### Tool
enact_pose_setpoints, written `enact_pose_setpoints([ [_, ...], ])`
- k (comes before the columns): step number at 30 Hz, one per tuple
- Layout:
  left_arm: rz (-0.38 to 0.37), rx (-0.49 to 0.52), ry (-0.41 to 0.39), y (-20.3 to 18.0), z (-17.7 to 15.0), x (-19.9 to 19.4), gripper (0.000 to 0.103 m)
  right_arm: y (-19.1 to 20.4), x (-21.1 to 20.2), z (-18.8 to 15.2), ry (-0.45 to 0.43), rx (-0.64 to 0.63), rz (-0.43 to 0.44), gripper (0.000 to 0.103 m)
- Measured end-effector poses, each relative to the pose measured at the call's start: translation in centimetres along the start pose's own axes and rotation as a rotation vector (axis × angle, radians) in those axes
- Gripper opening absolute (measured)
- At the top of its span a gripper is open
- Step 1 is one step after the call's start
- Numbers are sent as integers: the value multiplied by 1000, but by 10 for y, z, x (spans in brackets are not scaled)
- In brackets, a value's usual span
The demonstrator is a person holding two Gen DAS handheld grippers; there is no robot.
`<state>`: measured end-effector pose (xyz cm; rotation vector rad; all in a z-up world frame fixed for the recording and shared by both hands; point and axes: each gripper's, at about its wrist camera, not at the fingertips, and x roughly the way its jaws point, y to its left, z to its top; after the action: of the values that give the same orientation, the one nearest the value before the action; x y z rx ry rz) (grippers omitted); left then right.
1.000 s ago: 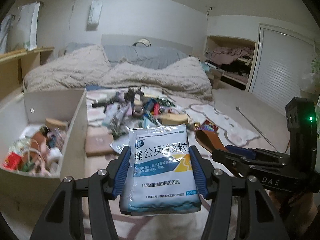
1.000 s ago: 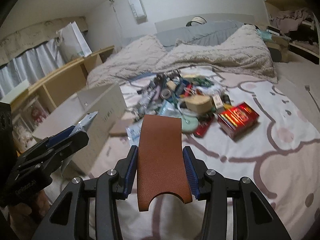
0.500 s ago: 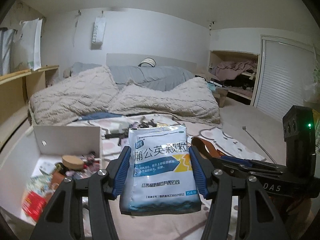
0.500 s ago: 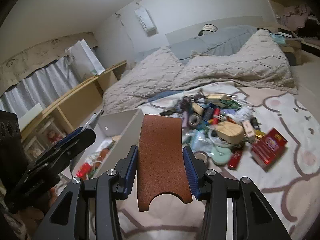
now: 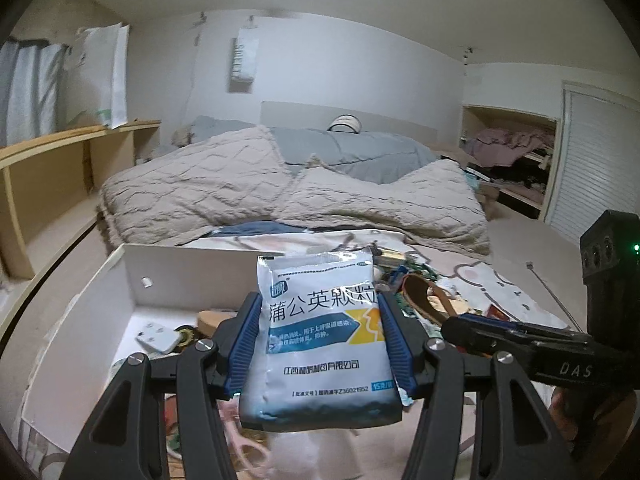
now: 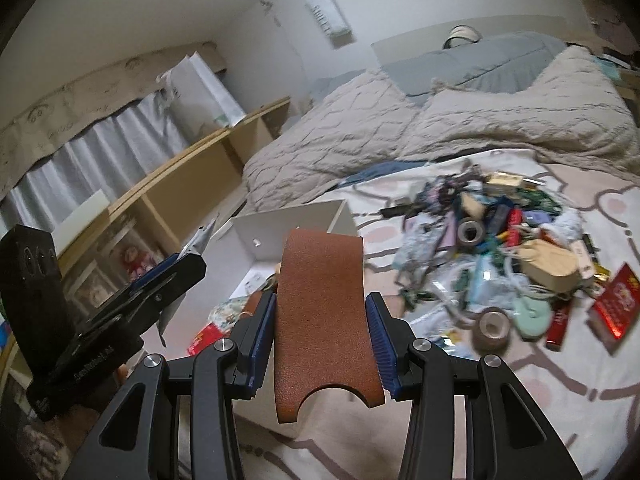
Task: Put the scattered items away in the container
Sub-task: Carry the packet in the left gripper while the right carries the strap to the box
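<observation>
My left gripper [image 5: 320,344] is shut on a white and blue medicine sachet [image 5: 320,344] and holds it above the open white box [image 5: 188,276], which holds several small items. My right gripper [image 6: 320,336] is shut on a brown leather piece [image 6: 320,320] and holds it over the box's near right side [image 6: 292,224]. In the left wrist view the right gripper [image 5: 480,328] shows at the right with the brown piece [image 5: 420,296]. In the right wrist view the left gripper [image 6: 176,276] shows at the left.
A pile of scattered items [image 6: 500,240] lies on the patterned sheet to the right of the box, with tape rolls [image 6: 494,326] and a red packet [image 6: 616,304]. A rumpled beige blanket [image 5: 280,188] lies behind. Wooden shelves [image 5: 60,168] stand at the left.
Both grippers have moved left from the pile to above the box, each keeping its hold. The box interior now lies right under the sachet.
</observation>
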<state>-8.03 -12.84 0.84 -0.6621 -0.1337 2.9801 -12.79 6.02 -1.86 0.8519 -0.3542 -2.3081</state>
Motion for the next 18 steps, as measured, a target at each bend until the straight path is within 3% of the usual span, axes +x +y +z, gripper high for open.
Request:
enact_pose_setpoints([
  [18, 93, -130, 21, 83, -10, -7, 58, 62, 55, 11, 72, -90, 64, 46],
])
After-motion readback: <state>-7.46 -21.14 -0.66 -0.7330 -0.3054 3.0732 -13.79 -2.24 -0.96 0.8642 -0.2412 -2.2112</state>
